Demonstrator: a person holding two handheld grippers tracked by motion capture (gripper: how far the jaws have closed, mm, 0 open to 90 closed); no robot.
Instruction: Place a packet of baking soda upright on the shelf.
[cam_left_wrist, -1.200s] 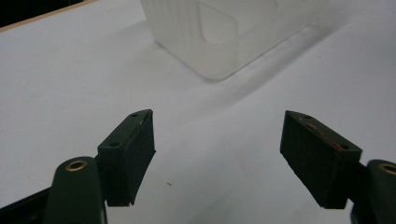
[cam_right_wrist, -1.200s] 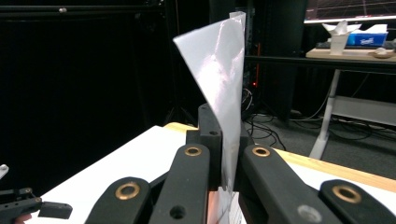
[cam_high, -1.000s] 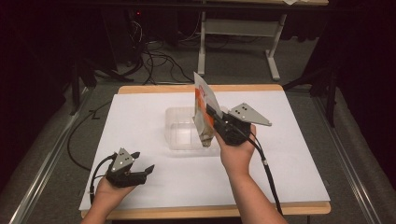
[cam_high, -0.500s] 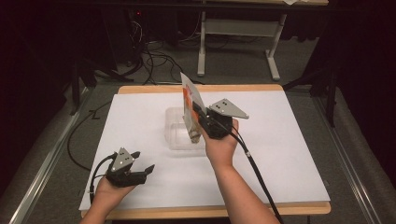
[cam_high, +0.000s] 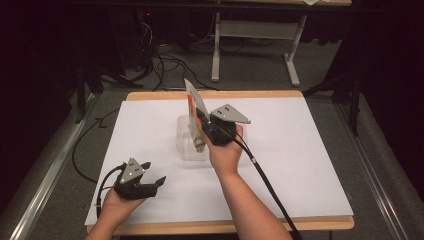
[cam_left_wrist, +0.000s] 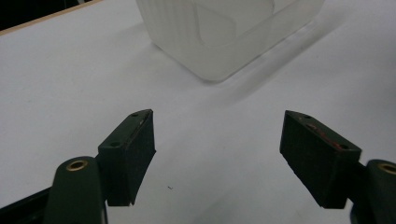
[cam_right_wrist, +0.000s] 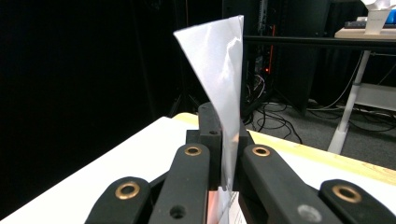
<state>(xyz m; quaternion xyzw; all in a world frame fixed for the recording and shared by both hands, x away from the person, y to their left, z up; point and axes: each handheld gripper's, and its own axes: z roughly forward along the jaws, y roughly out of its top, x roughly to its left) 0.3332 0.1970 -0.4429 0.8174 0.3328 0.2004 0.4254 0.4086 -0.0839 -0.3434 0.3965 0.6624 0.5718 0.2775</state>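
The lower end of the packet (cam_high: 193, 102) is disappearing behind the right gripper (cam_high: 204, 131) in the high view, so I cannot tell how far it reaches toward the clear container (cam_high: 185, 150) below. Its print is too small to read. In the right gripper view the fingers (cam_right_wrist: 254, 163) are pinching tight on the silvery packet (cam_right_wrist: 224, 79), which is standing upright above them. The right hand (cam_high: 226, 150) is hanging over the container, forearm stretched forward. The left gripper (cam_high: 152, 185) is resting on the white surface (cam_high: 300, 150) near its front edge, fingers (cam_left_wrist: 133, 149) spread wide around nothing.
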